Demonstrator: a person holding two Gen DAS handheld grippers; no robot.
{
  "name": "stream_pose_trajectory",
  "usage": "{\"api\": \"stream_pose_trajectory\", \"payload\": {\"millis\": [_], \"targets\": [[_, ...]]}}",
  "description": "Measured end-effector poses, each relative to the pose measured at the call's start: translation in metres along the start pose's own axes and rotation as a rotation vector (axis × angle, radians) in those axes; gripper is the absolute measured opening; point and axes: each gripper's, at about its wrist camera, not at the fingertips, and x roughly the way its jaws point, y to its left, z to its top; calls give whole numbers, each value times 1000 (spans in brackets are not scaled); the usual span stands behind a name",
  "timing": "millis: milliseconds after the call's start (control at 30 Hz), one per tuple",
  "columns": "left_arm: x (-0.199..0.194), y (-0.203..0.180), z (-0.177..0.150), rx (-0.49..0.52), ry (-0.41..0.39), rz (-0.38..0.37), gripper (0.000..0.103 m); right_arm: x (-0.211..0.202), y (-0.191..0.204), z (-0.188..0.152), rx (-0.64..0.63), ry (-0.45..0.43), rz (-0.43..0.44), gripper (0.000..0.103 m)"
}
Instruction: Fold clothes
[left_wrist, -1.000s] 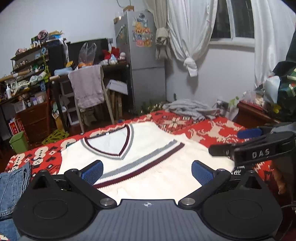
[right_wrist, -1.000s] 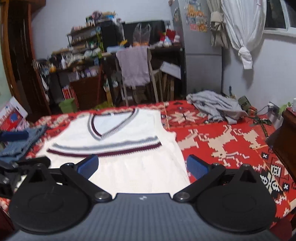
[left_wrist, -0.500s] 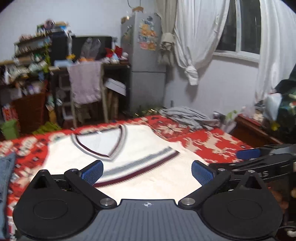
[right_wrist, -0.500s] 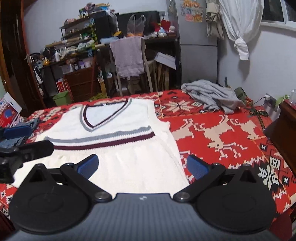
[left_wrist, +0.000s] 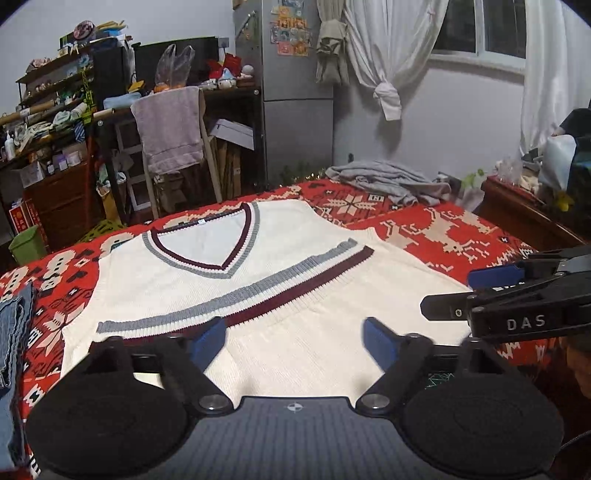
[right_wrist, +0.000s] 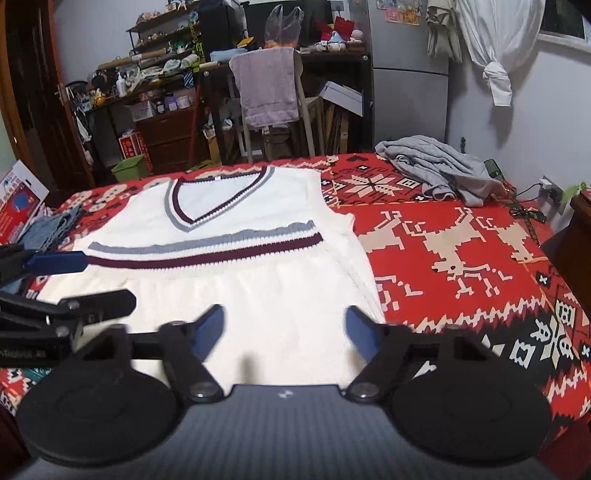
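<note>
A white knit vest (left_wrist: 258, 288) (right_wrist: 229, 221) with a grey and maroon V-neck lies flat on the red patterned bedspread (left_wrist: 443, 236) (right_wrist: 461, 240). Its striped hem is folded up across the chest. My left gripper (left_wrist: 293, 339) hovers open over the vest's near folded edge, nothing between its fingers. My right gripper (right_wrist: 284, 326) is open over the same near edge, further right, also holding nothing. Each shows in the other's view: the right gripper (left_wrist: 469, 295) at the vest's right side, the left gripper (right_wrist: 85, 282) at its left side.
A crumpled grey garment (left_wrist: 388, 181) (right_wrist: 439, 166) lies at the bed's far right. Folded jeans (left_wrist: 11, 332) (right_wrist: 51, 229) sit at the left edge. A chair draped with a towel (left_wrist: 170, 125) stands beyond the bed. A wooden nightstand (left_wrist: 517, 206) flanks the right.
Both grippers' fingers have drawn closer together but stay open. Both views have swung slightly and moved in over the vest's near edge. The vest has not moved.
</note>
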Motion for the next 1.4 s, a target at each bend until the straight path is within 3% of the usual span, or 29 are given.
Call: {"api": "stream_pose_trajectory", "payload": {"millis": [67,133,267,333,733,900,1267,1400], "targets": [[2,1,0,-2,9,-8,56,1,-1,-1,6,10,8,53],[3,1,0,1,20,-11,34,2,-2,-1,10,19,4,37],[8,4,-3,-14,50,-22,16,5,-6,-3,23,29,-11,17],[11,5,-6,-22,66,-17,14,5,-9,-5,38,27,-15,11],[22,25,-25,-105,120,49,8,31,-28,-18,70,89,7,9],[28,41,-33,-140,154,80,8,50,-26,-1,17,96,-4,8],[33,57,-30,-158,167,116,7,116,-35,50,38,99,0,8],[33,59,-30,-159,171,118,7,113,-38,48,41,107,1,8]]}}
